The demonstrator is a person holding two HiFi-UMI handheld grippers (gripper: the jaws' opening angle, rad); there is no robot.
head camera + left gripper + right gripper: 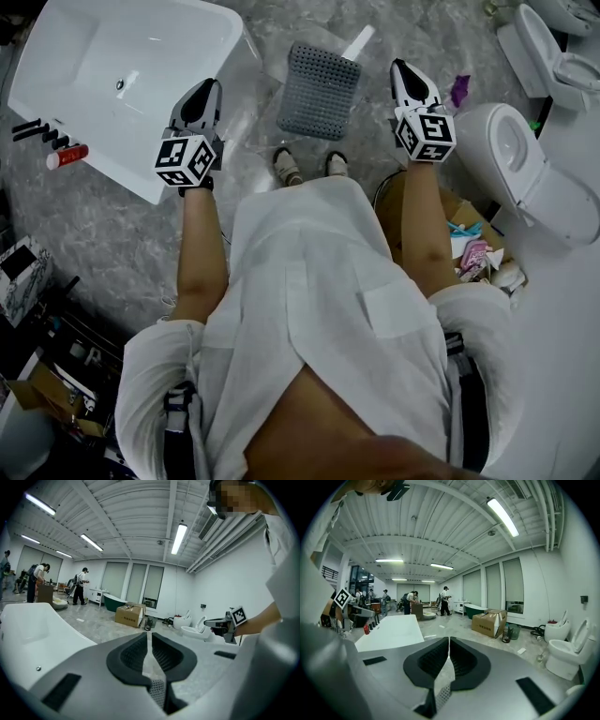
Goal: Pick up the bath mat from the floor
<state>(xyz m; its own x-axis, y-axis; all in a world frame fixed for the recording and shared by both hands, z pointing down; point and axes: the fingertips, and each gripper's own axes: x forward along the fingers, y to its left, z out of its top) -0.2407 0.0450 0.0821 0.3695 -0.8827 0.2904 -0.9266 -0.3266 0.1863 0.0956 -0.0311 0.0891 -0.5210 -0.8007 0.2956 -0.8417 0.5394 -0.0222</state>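
The grey, dimpled bath mat [319, 89] lies flat on the marble floor, just ahead of the person's shoes [287, 166]. My left gripper [209, 86] is held in the air left of the mat, over the bathtub's corner. My right gripper [402, 66] hovers to the right of the mat. Both point forward and level, well above the floor. In the left gripper view the jaws [150, 638] are shut with nothing between them. The right gripper view shows its jaws [448, 643] shut and empty as well. Neither gripper view shows the mat.
A white bathtub [122, 75] stands at the left with a red-capped bottle [66, 157] beside it. Toilets [525, 159] line the right side. A cardboard box of odds and ends [469, 246] sits by the person's right leg. A white strip [357, 41] lies at the mat's far corner.
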